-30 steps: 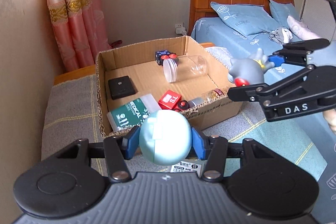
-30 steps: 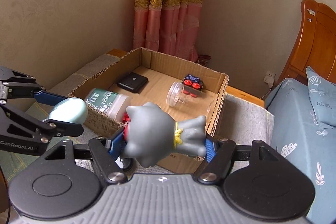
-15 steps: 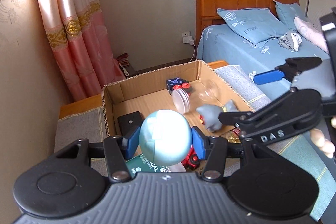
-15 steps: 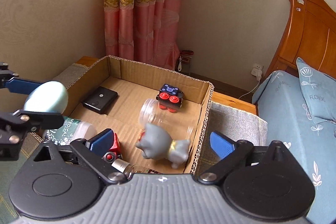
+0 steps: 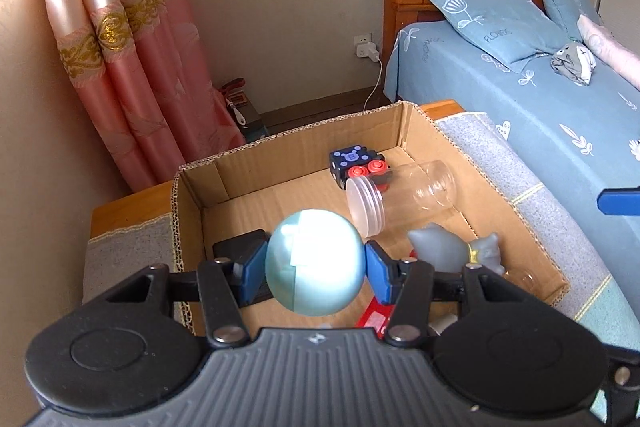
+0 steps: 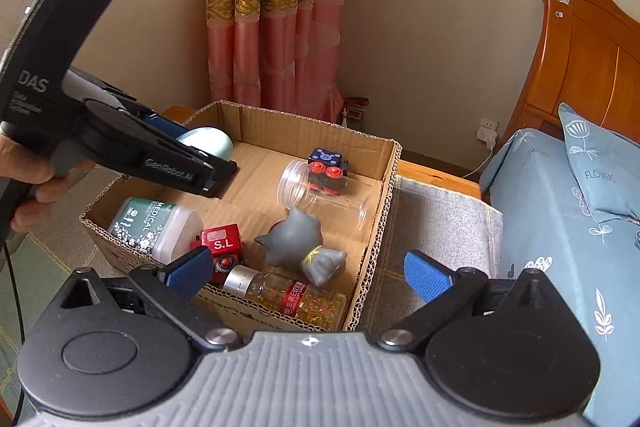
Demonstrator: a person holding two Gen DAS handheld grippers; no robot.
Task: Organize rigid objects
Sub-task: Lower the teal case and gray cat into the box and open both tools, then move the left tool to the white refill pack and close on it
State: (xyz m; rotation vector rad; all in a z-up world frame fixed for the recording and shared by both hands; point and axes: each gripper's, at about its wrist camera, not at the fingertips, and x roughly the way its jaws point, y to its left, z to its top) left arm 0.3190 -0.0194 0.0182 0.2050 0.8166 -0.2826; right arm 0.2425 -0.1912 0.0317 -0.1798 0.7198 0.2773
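My left gripper (image 5: 315, 271) is shut on a pale blue egg-shaped capsule (image 5: 315, 263) and holds it above the inside of the cardboard box (image 5: 404, 119). The capsule also shows in the right wrist view (image 6: 210, 143). My right gripper (image 6: 308, 275) is open and empty, just outside the box's (image 6: 380, 195) near wall. A grey cat figure (image 6: 298, 243) lies on the box floor, also seen in the left wrist view (image 5: 444, 247). The box also holds a clear jar (image 6: 320, 195), a black and red toy block (image 6: 328, 167), a red toy car (image 6: 222, 247), a green medical container (image 6: 156, 227) and a bottle of gold capsules (image 6: 288, 295).
The box sits on a grey cloth (image 6: 436, 219) over a low wooden table. A bed with blue sheets (image 5: 540, 115) and a wooden headboard is to the right. Pink curtains (image 5: 120, 59) hang behind the box. A black flat box (image 5: 236, 247) lies under my left gripper.
My right gripper opened, dropped the grey cat figure into the box and pulled back. My left gripper moved forward over the box with the capsule.
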